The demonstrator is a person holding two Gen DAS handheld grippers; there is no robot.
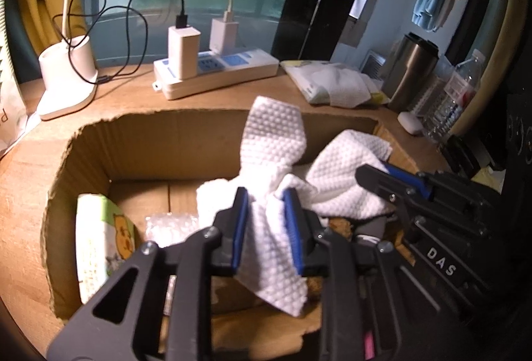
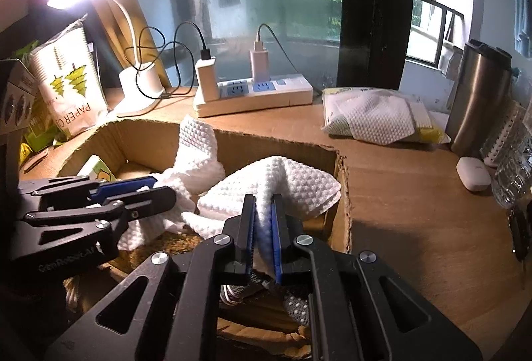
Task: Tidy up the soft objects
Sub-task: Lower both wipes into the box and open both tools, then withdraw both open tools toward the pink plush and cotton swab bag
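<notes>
Two black grippers with blue finger pads work over one open brown cardboard box (image 1: 86, 155) that fills the lower middle of both views. The left gripper (image 1: 266, 228) has its jaws pinched onto a white dimpled cloth (image 1: 272, 248), a bunched fold of it squeezed between the two pads, one end rising toward the centre of the frame and the other hanging below the fingers. The right gripper (image 2: 264, 228) is likewise clamped on white dimpled cloth (image 2: 299, 181), with only a thin fold between its nearly closed pads; whether both grippers hold one cloth or two cannot be told. The cloth sits above the box's right half. Inside the box, at lower left of the left view, stand one green-and-white tissue pack with a cartoon bear (image 1: 99, 244) and one clear bubble-wrap piece (image 1: 169, 228). On the wooden desk (image 2: 415, 211) behind the box, upper middle, lies one white power strip (image 1: 216, 75) carrying two white chargers. One white lamp base (image 1: 66, 75) sits at the left, one packet of white wipes (image 2: 375, 118) at the right, beside one steel tumbler (image 2: 478, 95) and one small white earbud case (image 2: 472, 175).
</notes>
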